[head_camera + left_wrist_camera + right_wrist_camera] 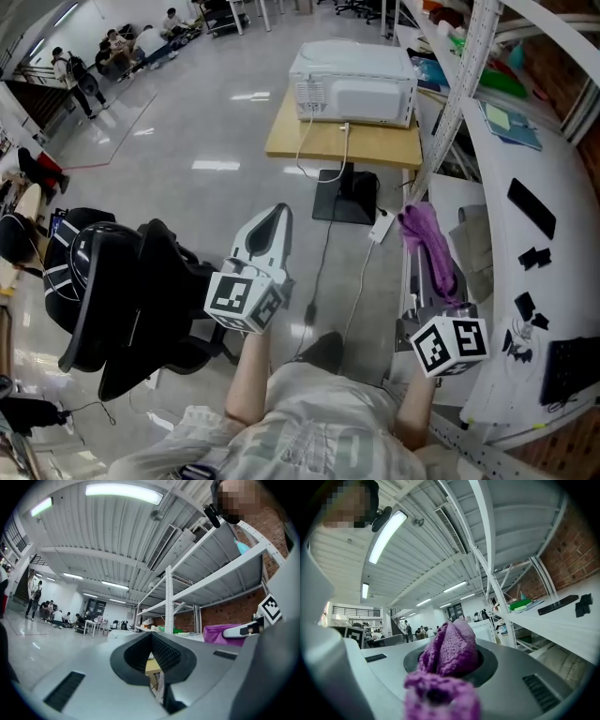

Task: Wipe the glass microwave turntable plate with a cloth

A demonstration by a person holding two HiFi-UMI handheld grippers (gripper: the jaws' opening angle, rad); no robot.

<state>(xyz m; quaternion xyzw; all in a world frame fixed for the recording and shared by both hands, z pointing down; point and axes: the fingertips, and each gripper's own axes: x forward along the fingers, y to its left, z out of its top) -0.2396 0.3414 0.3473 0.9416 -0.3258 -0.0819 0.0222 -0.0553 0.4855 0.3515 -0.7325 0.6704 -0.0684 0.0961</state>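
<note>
A white microwave (354,82) stands with its door closed on a small wooden table (375,145) ahead of me, across the floor. No glass turntable plate shows in any view. A purple knitted cloth (429,246) hangs from my right gripper (419,223), which is shut on it; in the right gripper view the cloth (452,651) bulges out between the jaws. My left gripper (277,217) is held up at the left, shut with nothing in it; in the left gripper view its ribbed pads (164,651) meet at the tip. Both grippers are well short of the microwave.
A black office chair (112,291) stands close on my left. A white worktop (525,281) with a black phone (531,208) and a keyboard (567,367) runs along my right, under a metal shelf rack (459,94). Cables (323,253) trail over the floor from the table.
</note>
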